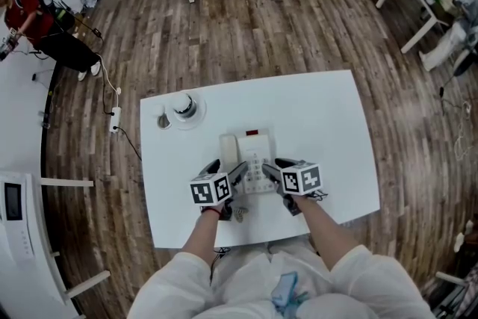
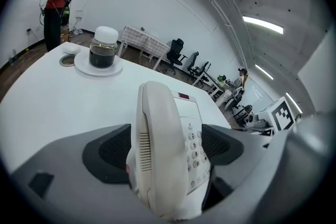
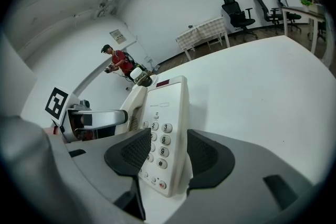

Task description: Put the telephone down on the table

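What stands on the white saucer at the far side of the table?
A glass jar with a white lid stands on the saucer; dark contents fill its lower part. The saucer's middle is covered by the jar, so nothing there can be seen.

Telephone (image 1: 254,160): smooth glossy plastic; table (image 1: 328,131): matt smooth surf.; floor (image 1: 246,33): wood planks.

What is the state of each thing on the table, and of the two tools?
telephone: lies on the table, handset on its cradle.
left tool: open, handset side of the telephone between its jaws.
right tool: open, keypad side of the telephone between its jaws.
jar: upright on a saucer, lid on.
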Available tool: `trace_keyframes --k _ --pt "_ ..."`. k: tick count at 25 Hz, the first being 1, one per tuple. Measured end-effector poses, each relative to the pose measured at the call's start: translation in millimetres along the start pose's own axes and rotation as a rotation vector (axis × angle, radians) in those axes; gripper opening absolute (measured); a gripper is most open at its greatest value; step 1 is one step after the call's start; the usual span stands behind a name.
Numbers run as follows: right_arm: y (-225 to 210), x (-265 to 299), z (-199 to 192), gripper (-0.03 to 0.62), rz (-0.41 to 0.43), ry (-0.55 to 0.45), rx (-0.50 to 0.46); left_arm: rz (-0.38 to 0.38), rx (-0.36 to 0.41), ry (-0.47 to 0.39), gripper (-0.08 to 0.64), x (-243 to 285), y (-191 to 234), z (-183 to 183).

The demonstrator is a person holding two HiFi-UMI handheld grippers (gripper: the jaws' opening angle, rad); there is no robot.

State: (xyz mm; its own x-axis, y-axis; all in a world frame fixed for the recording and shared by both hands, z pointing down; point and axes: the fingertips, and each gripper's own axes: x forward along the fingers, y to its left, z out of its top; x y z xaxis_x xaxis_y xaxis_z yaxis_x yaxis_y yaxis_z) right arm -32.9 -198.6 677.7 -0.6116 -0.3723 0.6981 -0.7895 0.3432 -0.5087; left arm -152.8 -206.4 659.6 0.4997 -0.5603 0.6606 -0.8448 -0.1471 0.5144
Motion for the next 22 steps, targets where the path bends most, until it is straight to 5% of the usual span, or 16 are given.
trace_keyframes --k 17,22 --pt "33 -45 9 0.23 0.094 -0.066 -0.078 0.005 -0.014 -0.038 0.407 -42 -36 -8" --pt "47 -61 4 0.23 0.137 -0.079 -0.098 0.005 -0.003 -0.065 0.34 -58 -50 -16"
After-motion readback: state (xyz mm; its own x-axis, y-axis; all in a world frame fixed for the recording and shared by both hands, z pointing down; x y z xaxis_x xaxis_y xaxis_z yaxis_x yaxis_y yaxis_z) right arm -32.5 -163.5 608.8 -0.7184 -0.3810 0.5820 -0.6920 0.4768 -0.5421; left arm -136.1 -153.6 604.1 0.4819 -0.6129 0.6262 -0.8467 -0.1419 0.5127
